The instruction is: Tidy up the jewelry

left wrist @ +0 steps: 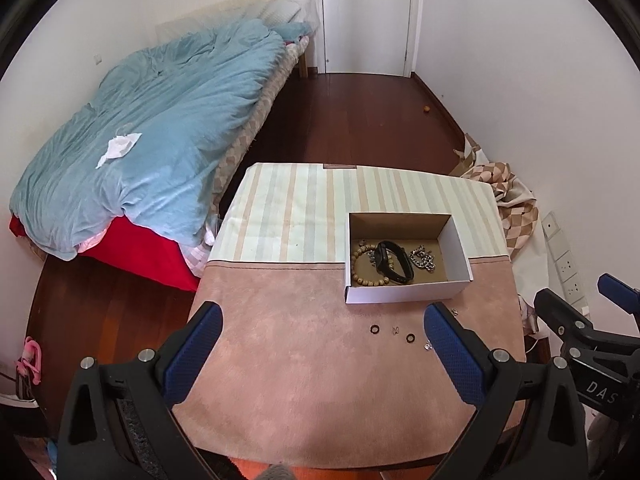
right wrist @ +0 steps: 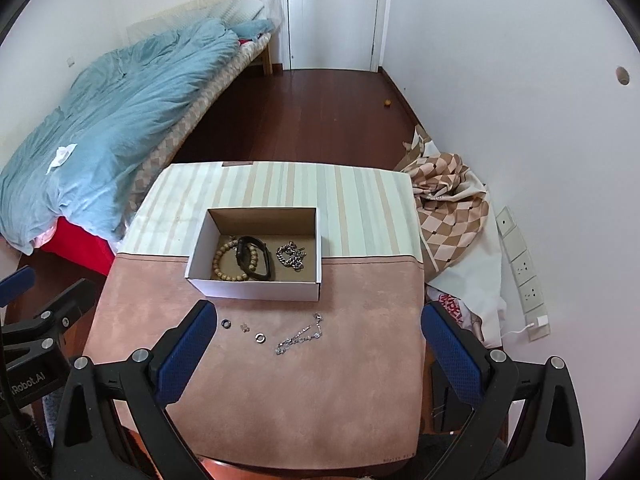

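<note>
An open white cardboard box stands mid-table. It holds a wooden bead bracelet, a black wristband and a silver chain. On the pink mat in front lie two dark rings, a tiny earring piece and a thin silver bracelet. My left gripper is open and empty above the mat. My right gripper is open and empty, with the loose pieces between its fingers.
The table carries a pink mat and a striped cloth. A bed with a blue duvet stands left. A checked cloth pile and a power strip lie right by the wall.
</note>
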The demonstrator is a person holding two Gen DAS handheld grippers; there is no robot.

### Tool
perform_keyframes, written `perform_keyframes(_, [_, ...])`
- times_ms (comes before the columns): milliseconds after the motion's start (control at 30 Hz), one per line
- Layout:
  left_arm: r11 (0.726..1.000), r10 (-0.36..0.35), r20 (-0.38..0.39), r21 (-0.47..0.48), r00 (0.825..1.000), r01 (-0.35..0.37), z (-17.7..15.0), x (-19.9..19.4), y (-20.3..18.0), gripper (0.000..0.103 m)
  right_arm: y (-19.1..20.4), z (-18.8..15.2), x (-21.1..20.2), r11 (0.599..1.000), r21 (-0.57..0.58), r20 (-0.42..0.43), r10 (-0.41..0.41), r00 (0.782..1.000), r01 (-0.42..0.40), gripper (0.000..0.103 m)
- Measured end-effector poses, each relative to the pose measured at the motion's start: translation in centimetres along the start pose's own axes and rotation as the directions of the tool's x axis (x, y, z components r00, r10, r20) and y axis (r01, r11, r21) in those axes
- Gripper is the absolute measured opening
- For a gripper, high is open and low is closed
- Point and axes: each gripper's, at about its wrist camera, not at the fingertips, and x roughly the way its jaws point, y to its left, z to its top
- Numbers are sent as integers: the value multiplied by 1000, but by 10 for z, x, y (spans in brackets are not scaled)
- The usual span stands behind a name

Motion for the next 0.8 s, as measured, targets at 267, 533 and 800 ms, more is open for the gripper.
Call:
perform_keyframes(267, [999,34,-17,-25,999,-34,-13,7,5,103,-10,-16,-4,997,61,9,44,999,-45,103])
perform_keyframes(533, [993,113,-102,-33,988,-117,-50,71,10,103,-41,-63,80,981,182,-132,88,987,-64,90])
perform_keyframes(800, [985,167,-194,-12,967,-173,-72,140,9,103,-53,-94,176,963,261,-211,118,970,-61,69])
